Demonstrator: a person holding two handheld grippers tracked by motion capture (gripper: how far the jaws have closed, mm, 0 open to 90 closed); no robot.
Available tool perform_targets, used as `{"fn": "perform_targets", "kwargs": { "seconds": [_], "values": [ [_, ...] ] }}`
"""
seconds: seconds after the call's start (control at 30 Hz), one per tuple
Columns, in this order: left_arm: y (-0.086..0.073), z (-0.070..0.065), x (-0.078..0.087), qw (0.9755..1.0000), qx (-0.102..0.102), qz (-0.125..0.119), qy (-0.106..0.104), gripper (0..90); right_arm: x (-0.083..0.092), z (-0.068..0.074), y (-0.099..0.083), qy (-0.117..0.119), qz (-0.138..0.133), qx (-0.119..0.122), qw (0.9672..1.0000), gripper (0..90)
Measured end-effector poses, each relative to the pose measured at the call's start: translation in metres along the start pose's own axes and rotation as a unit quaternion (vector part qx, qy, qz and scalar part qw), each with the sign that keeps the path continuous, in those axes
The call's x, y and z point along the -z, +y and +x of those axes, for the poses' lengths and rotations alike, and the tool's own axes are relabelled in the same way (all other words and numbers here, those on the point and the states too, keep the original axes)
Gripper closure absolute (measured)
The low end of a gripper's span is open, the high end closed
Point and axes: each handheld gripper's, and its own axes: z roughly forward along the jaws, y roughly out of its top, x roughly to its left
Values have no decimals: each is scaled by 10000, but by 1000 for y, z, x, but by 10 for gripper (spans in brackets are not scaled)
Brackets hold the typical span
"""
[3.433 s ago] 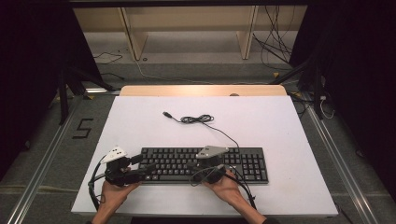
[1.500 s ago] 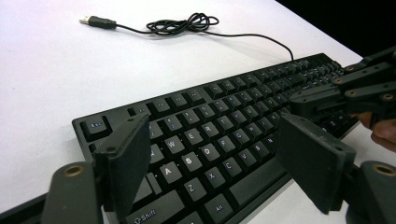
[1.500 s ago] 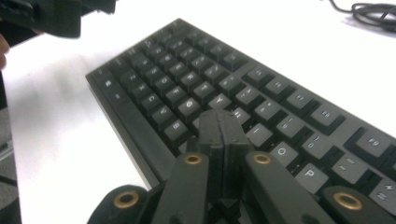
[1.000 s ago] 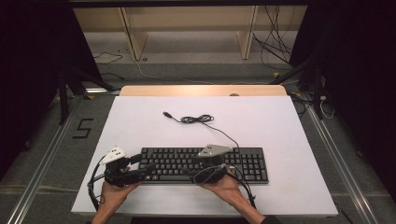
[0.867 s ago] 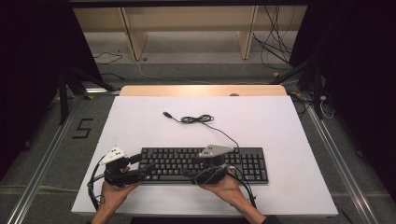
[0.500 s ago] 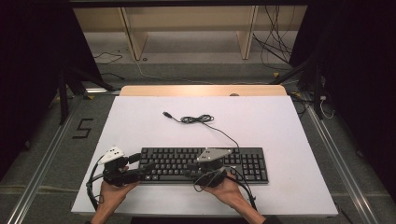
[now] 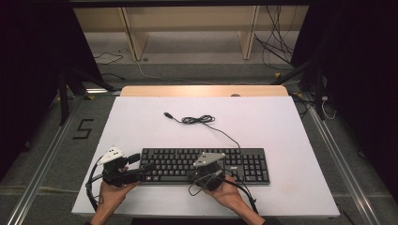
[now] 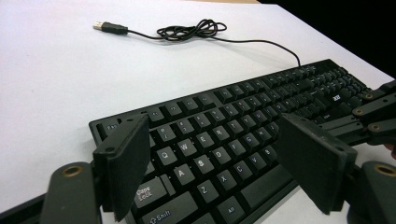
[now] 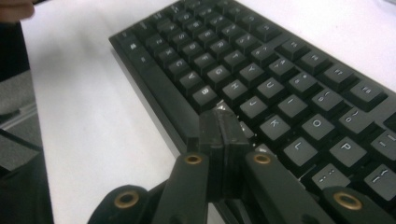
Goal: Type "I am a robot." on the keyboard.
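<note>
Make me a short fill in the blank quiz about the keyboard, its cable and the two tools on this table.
1. The right tool has its jaws ____.
2. The left tool has its jaws ____ above the keyboard.
3. The cable ends in a loose ____ plug on the white table.
4. The keyboard's colour is ____.

Missing words: shut; open; USB; black
</note>
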Motion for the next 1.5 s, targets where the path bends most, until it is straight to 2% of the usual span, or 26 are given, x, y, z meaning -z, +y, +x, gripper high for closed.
{"fn": "perform_targets", "kwargs": {
  "seconds": [0.33,0.43,0.57,0.7,0.87,0.93,0.97,1.13,1.23,1.4,1.5],
  "values": [
    [0,0,0,10000,-3,-3,2,255,-8,2,-4,-157,181,142,9996,900],
    [0,0,0,10000,-10,1,3,255,-9,3,-6,-177,78,150,9997,900],
    [0,0,0,10000,-22,22,6,255,-9,5,-6,-218,89,174,9996,900],
    [0,0,0,10000,-1,11,15,255,-8,4,-6,-157,77,120,9998,900],
    [0,1,0,10000,-7,16,13,255,0,1,-2,-65,-195,-16,9998,900],
    [0,1,0,10000,0,12,15,255,9,-2,1,-27,-408,-123,9991,900],
    [0,1,0,10000,0,12,15,255,9,-2,1,-27,-408,-123,9991,900],
    [0,1,-1,10000,-33,46,5,257,23,-7,4,-2,-658,-259,9975,746],
    [0,0,-2,10000,-25,43,-1,260,28,-12,5,-59,-748,-371,9965,586],
    [0,0,-4,10000,-41,58,-21,281,38,-17,6,-151,-906,-523,9944,403],
    [-1,0,-6,9999,-63,108,-33,289,42,-17,6,-202,-962,-537,9937,366]
  ]
}}
